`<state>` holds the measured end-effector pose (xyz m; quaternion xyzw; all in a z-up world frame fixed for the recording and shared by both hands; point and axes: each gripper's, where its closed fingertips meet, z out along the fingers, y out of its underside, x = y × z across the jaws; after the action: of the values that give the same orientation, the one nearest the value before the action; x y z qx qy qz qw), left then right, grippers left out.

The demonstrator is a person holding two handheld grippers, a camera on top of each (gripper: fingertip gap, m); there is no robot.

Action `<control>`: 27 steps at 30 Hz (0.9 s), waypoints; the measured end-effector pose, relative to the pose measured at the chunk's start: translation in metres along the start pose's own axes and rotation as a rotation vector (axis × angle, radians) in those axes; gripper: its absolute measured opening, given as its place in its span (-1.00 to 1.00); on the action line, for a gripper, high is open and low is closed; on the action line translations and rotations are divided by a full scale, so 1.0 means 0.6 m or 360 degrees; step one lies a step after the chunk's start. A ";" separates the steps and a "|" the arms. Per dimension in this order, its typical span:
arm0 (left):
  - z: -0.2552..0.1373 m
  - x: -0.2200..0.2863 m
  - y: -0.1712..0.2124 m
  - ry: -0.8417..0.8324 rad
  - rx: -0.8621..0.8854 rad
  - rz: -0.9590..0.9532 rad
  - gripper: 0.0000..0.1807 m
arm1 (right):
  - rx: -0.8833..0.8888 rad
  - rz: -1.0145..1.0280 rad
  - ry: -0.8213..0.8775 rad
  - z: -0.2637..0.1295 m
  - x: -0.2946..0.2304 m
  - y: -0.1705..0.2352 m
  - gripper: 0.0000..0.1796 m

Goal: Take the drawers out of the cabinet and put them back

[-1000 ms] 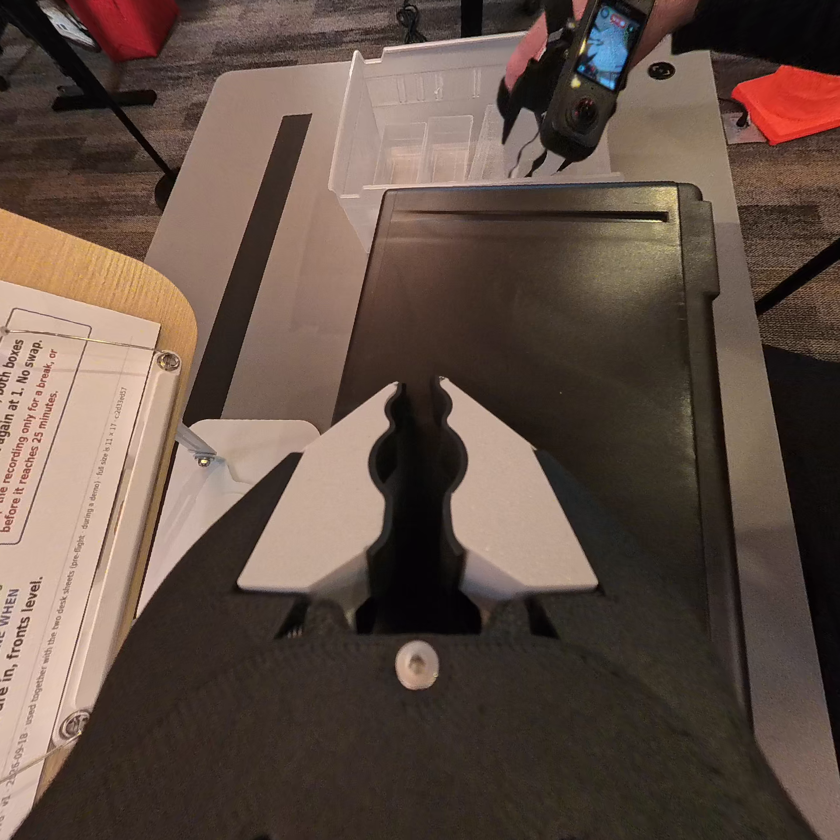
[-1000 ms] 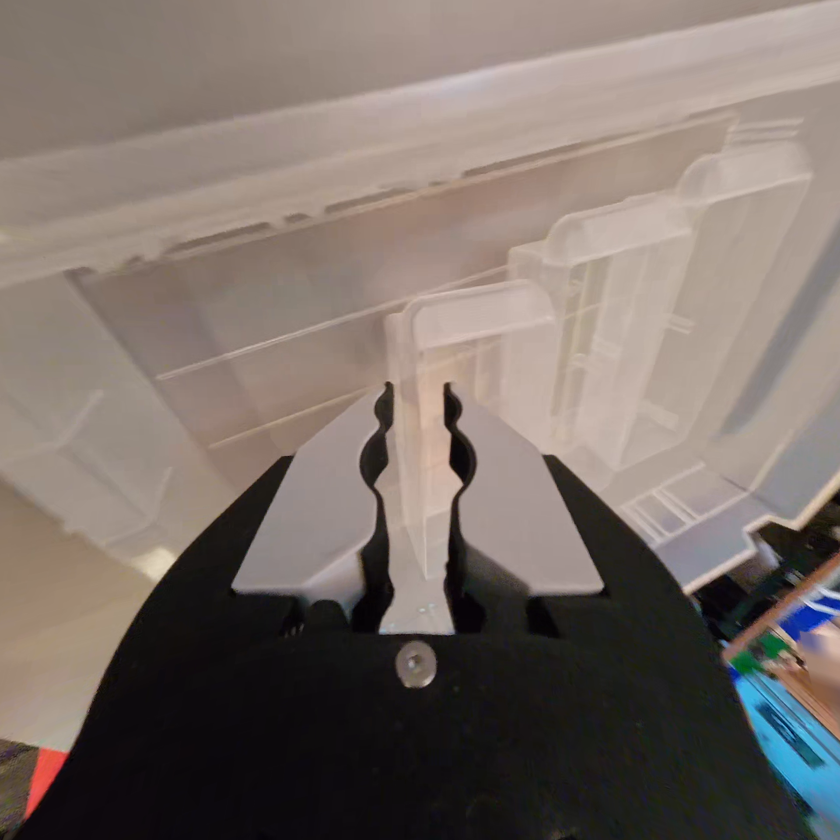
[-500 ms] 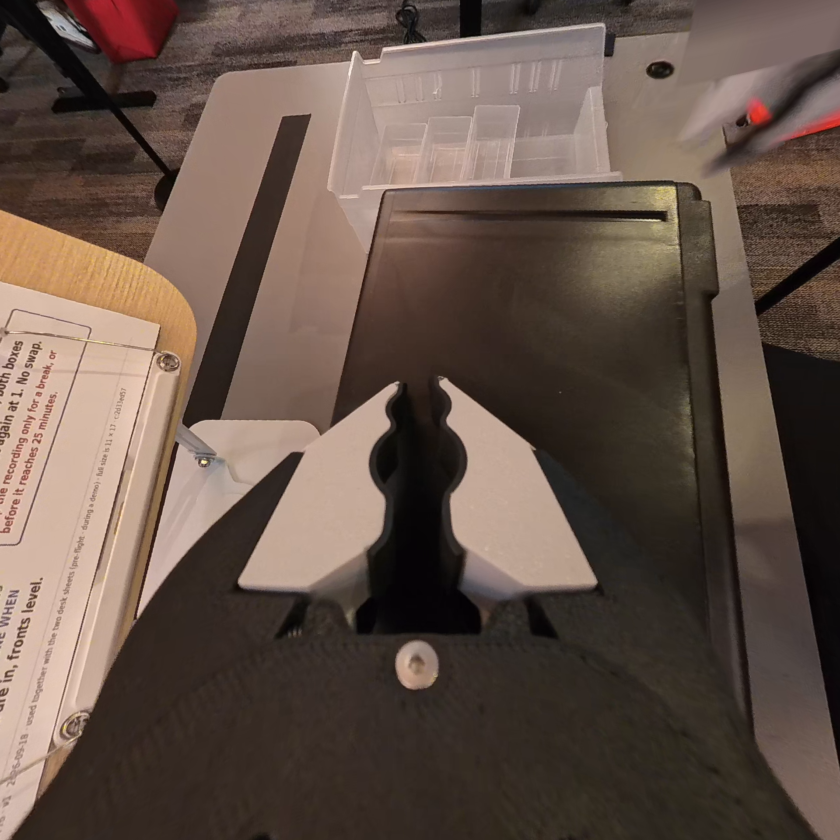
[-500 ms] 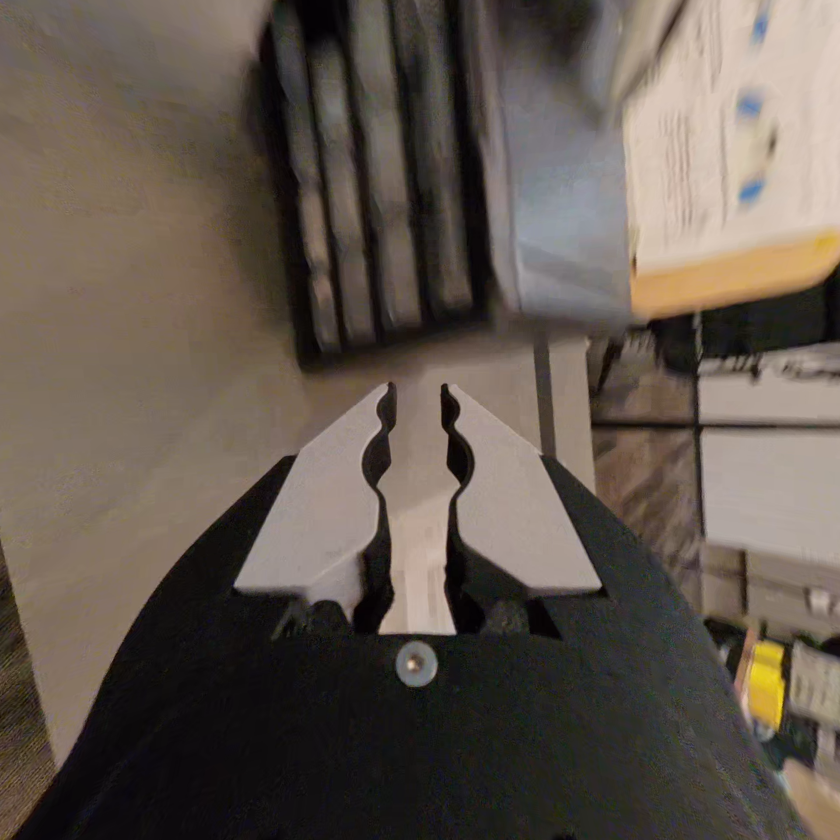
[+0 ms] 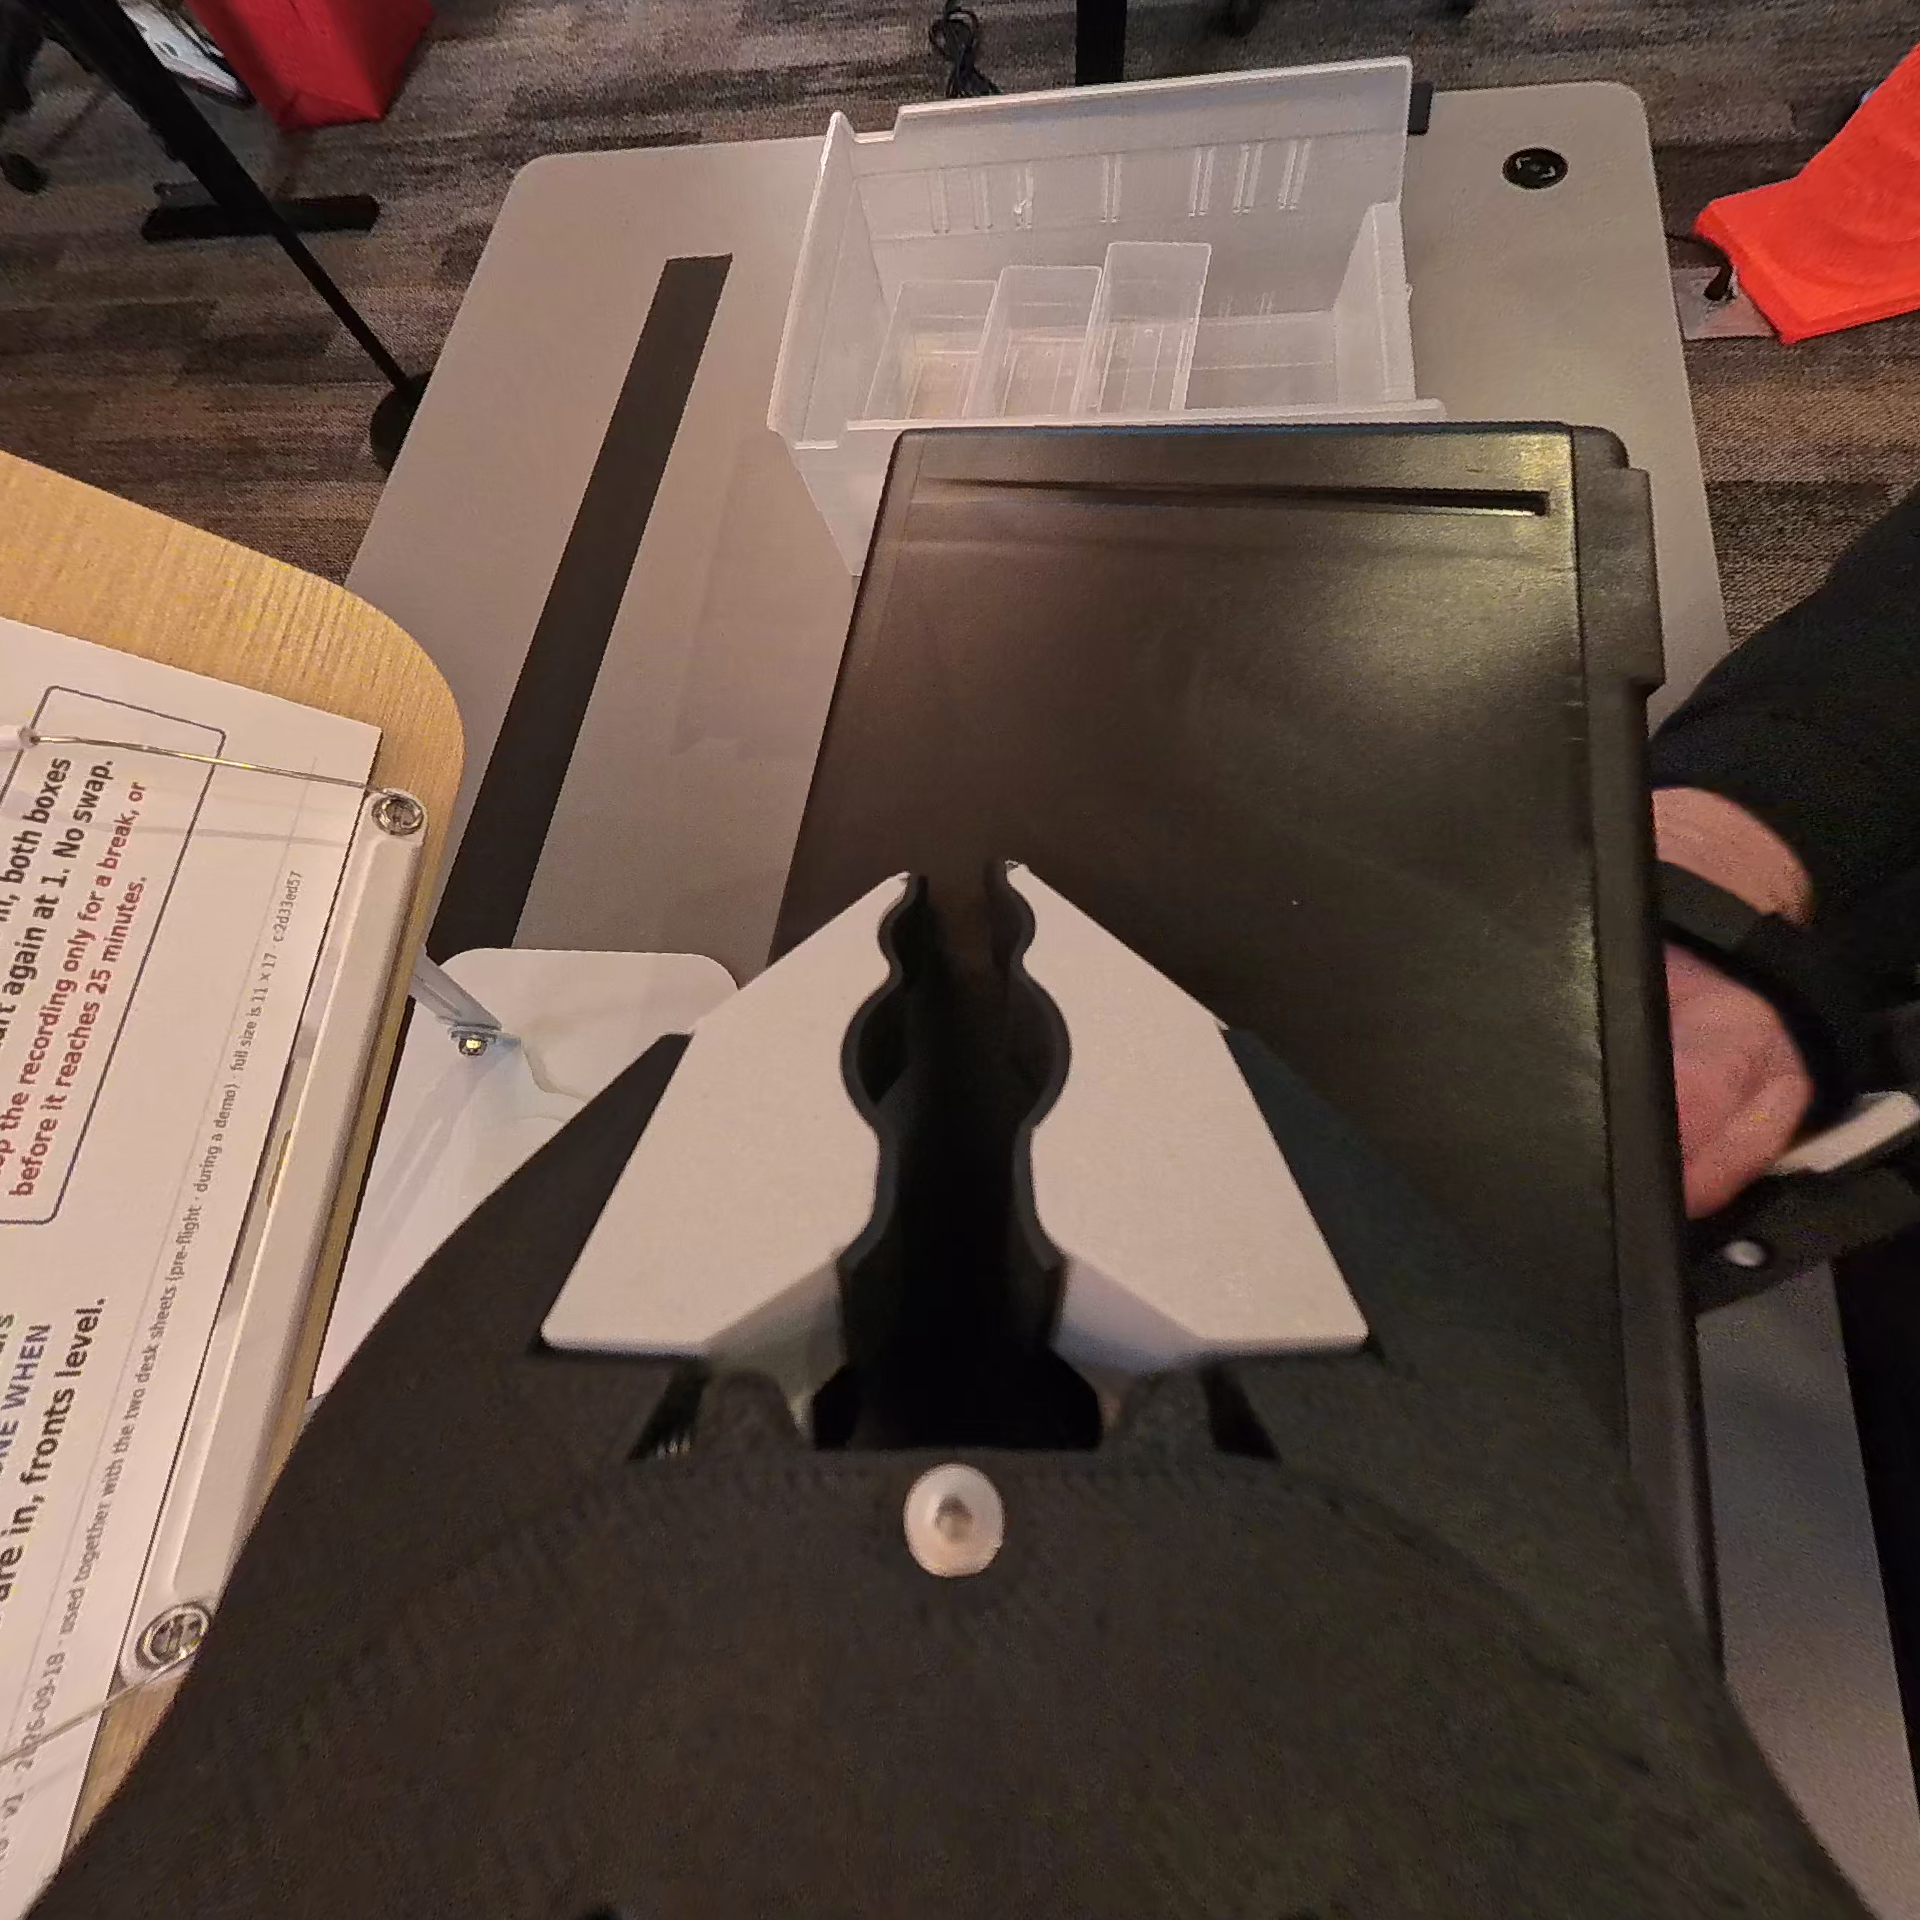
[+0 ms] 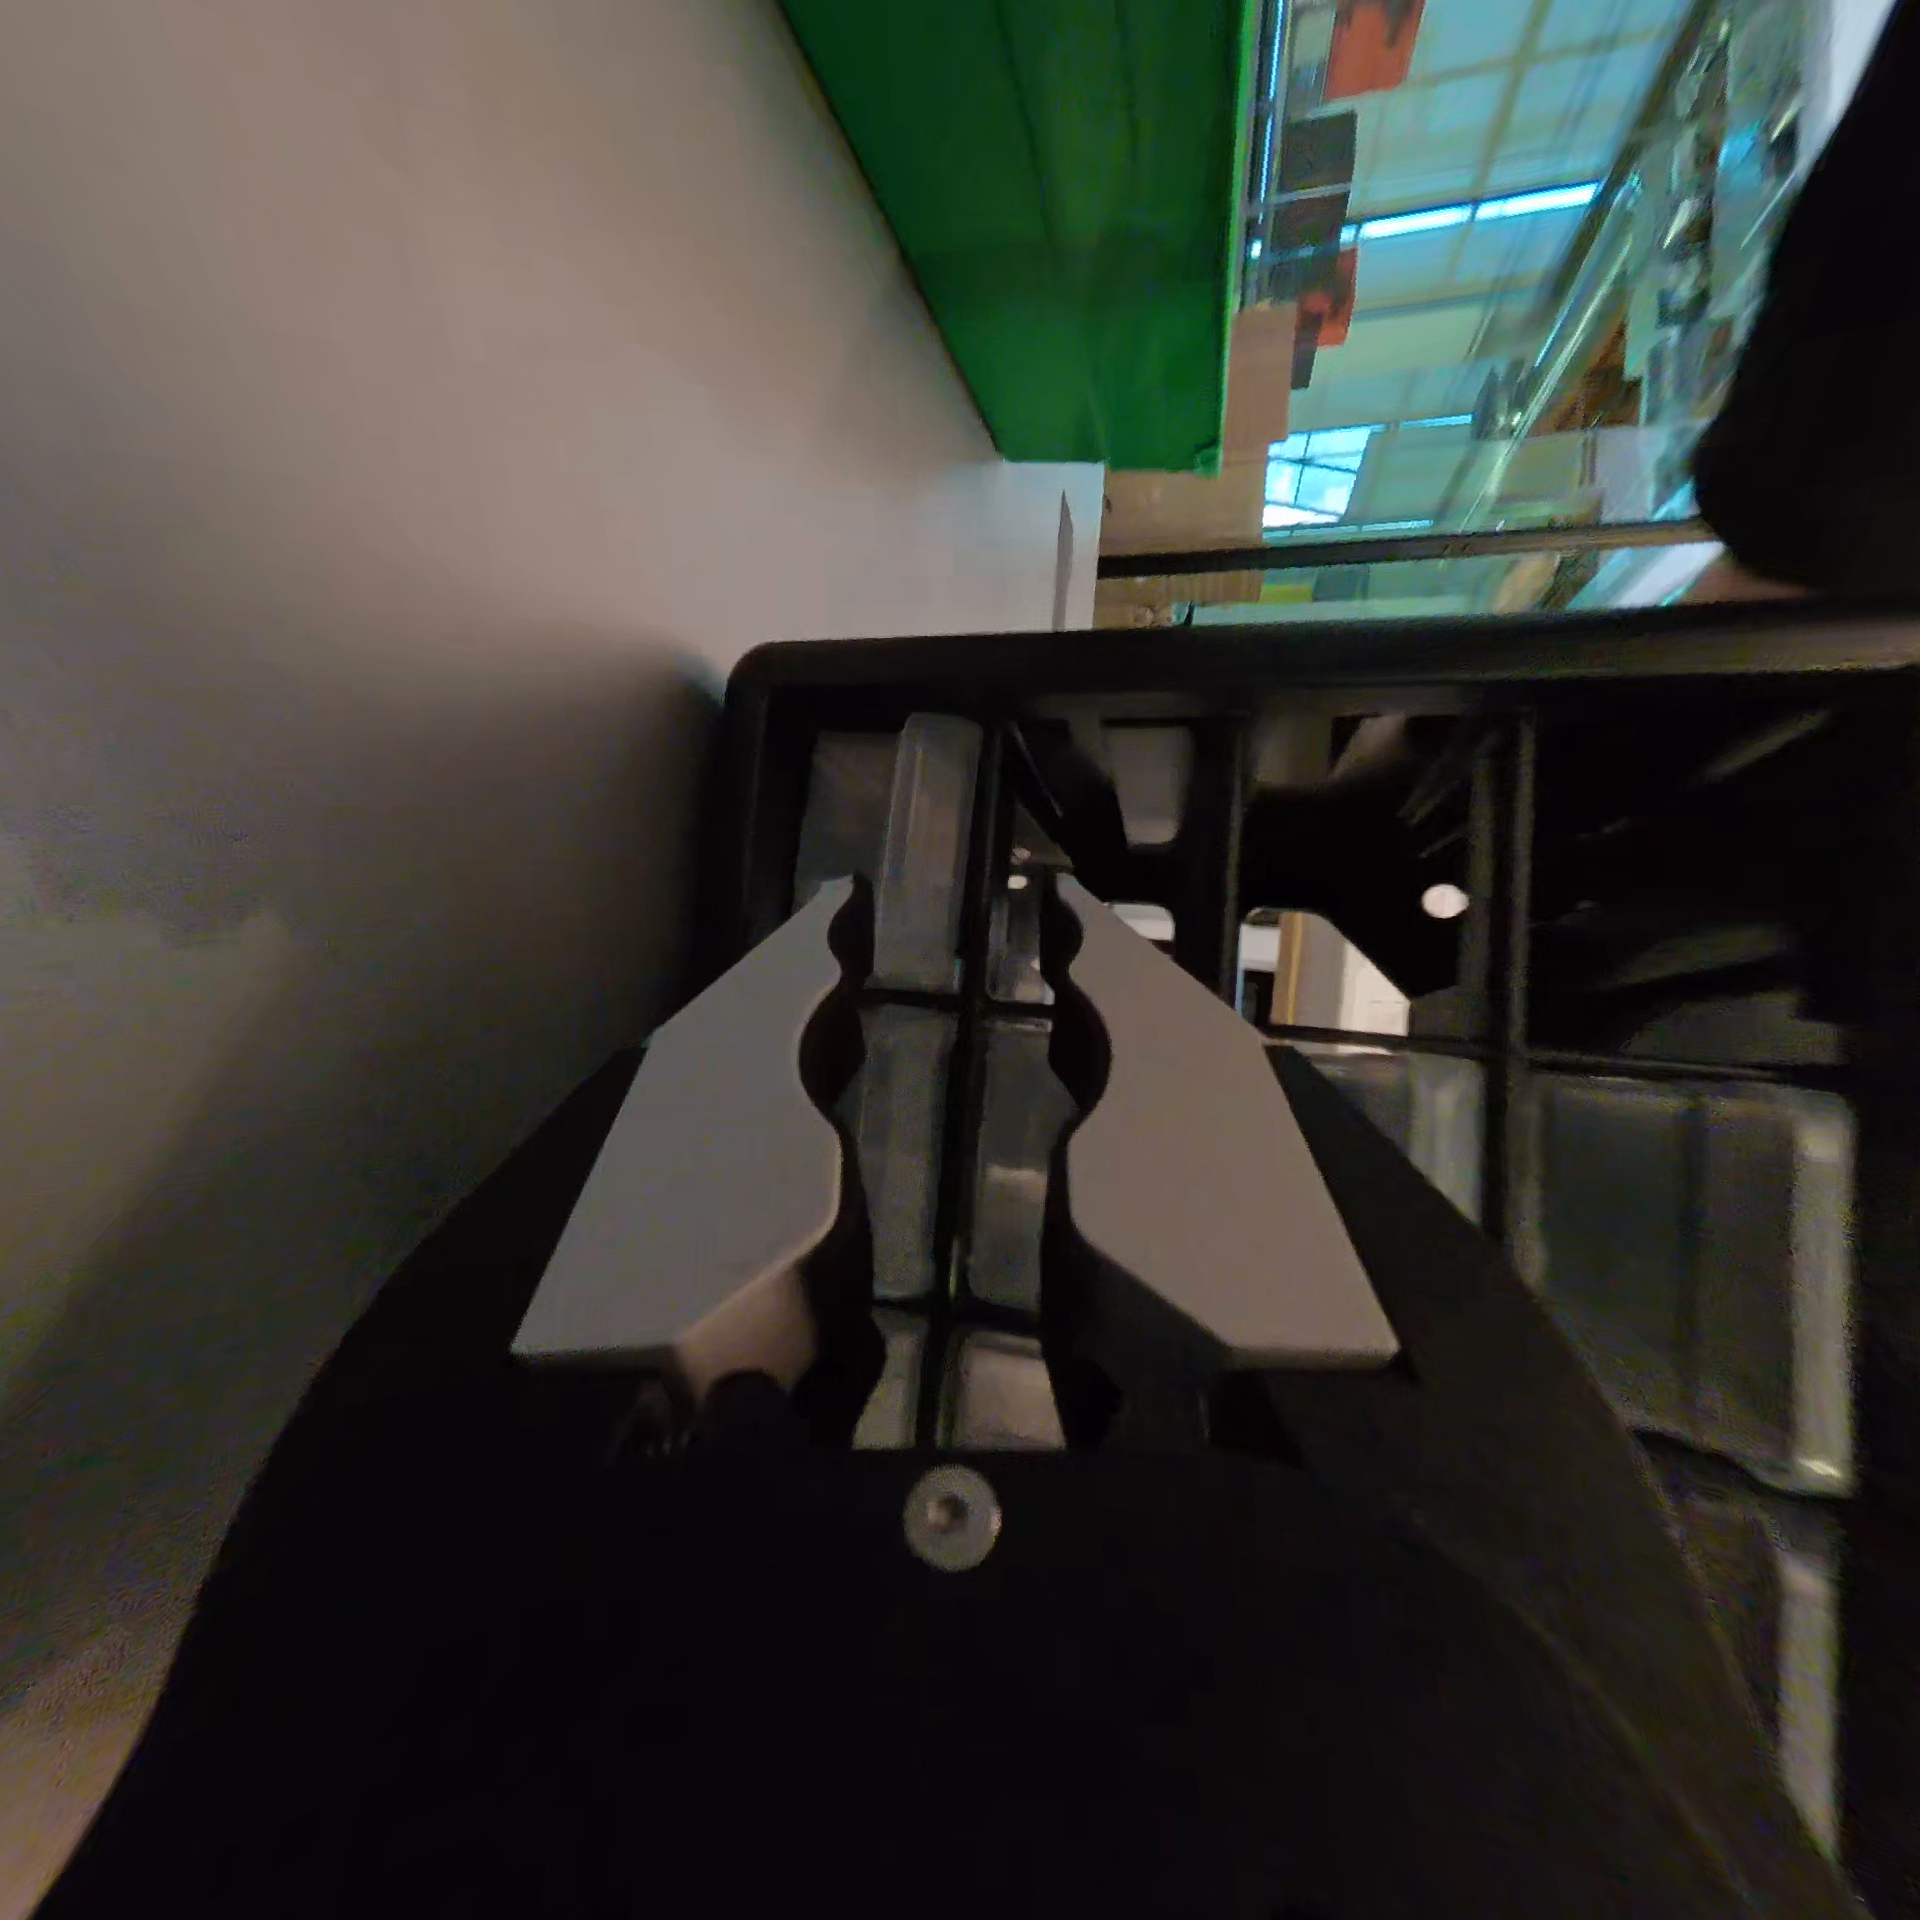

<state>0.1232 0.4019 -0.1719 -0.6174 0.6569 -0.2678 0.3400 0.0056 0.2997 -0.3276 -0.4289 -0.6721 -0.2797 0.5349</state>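
Note:
The black cabinet (image 5: pixel 1247 779) stands on the grey table, seen from above. My left gripper (image 5: pixel 958 883) hovers over its top near the close edge, almost shut with a thin gap and holding nothing. Behind the cabinet a large clear drawer (image 5: pixel 1091 301) lies on the table with small clear drawers inside it. In the right wrist view, turned sideways, my right gripper (image 6: pixel 956 904) is open at the cabinet's front grid (image 6: pixel 1351 665). Its fingers straddle a clear drawer's handle (image 6: pixel 925 831) and a black divider at the corner slot. The hand holding the right gripper (image 5: pixel 1745 1039) shows by the cabinet's right side.
The grey table (image 5: pixel 623 312) has a black strip on its left part. A wooden board with a printed sheet (image 5: pixel 156 935) and a white stand base (image 5: pixel 582 997) sit at the left. An orange-red item (image 5: pixel 1829 229) lies on the floor. More clear drawers (image 6: pixel 1662 1247) fill the cabinet.
My right gripper left the clear drawer behind the cabinet, swung round to the cabinet's front and opened a little wider. My left gripper has not moved.

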 end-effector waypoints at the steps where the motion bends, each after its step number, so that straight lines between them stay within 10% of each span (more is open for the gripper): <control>1: 0.000 0.000 0.000 0.0001 0.0000 0.0002 -0.88 | -0.0022 0.0013 -0.0002 0.012 -0.003 0.006 -0.68; 27: 0.000 0.000 0.000 0.0005 0.0002 0.0003 -0.89 | 0.0374 0.0282 -0.0187 -0.143 -0.067 -0.135 -0.84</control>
<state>0.1229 0.4019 -0.1719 -0.6163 0.6577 -0.2688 0.3396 -0.0219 0.1783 -0.3360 -0.4366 -0.6898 -0.1254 0.5638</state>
